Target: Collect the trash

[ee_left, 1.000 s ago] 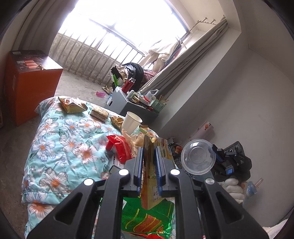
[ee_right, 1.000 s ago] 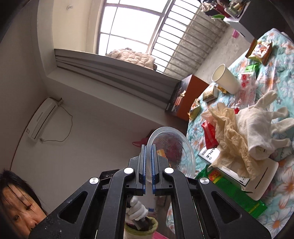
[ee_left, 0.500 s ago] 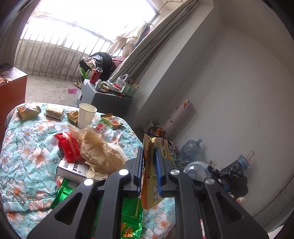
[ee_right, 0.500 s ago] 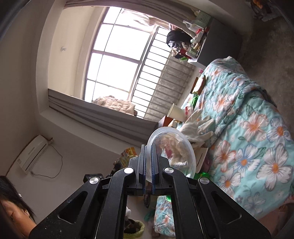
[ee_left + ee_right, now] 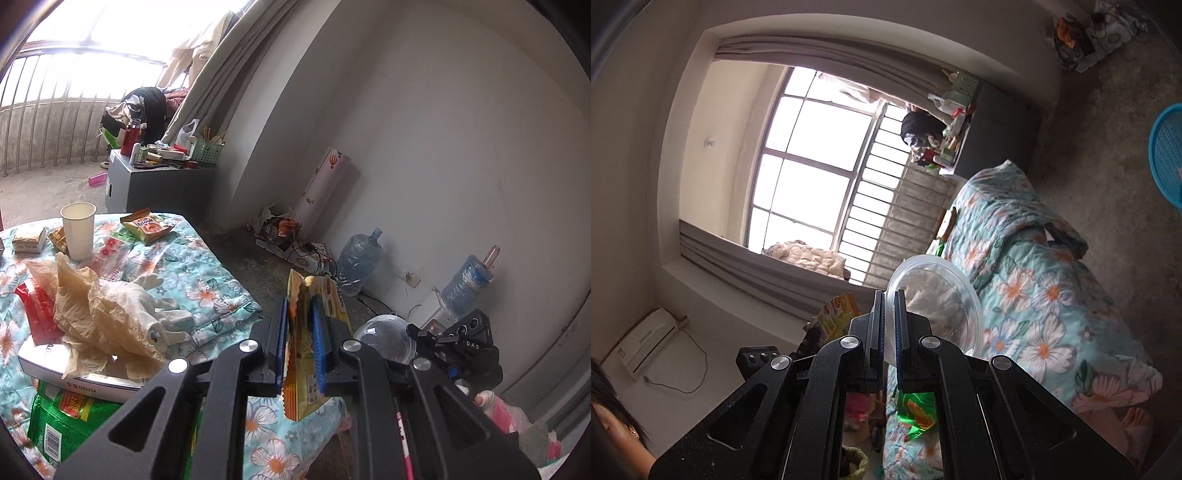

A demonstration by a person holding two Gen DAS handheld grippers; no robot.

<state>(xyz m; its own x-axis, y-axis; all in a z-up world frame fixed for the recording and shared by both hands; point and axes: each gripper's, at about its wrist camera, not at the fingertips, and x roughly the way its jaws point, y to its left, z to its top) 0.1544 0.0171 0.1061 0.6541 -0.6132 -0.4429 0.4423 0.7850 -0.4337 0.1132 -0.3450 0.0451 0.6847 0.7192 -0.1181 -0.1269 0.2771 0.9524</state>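
Observation:
My left gripper (image 5: 300,321) is shut on a yellow snack wrapper (image 5: 306,373), held upright off the near corner of the floral quilt (image 5: 207,280). My right gripper (image 5: 889,314) is shut on the rim of a clear plastic bowl (image 5: 942,302), held in the air; it shows in the left wrist view (image 5: 384,338) low at the right. On the quilt lie crumpled brown paper (image 5: 96,317), a white glove (image 5: 155,306), a red wrapper (image 5: 37,310), a green packet (image 5: 70,417), a paper cup (image 5: 78,230) and a snack packet (image 5: 147,225).
A white box (image 5: 74,376) lies under the paper. A grey cabinet (image 5: 159,184) with clutter stands by the window. Two water bottles (image 5: 358,262) and floor clutter (image 5: 284,236) line the wall. A blue basket (image 5: 1167,155) sits on the concrete floor.
Both grippers have swung right, away from the quilt toward the wall and floor, carrying the wrapper and the bowl. The blue basket has come into the right wrist view.

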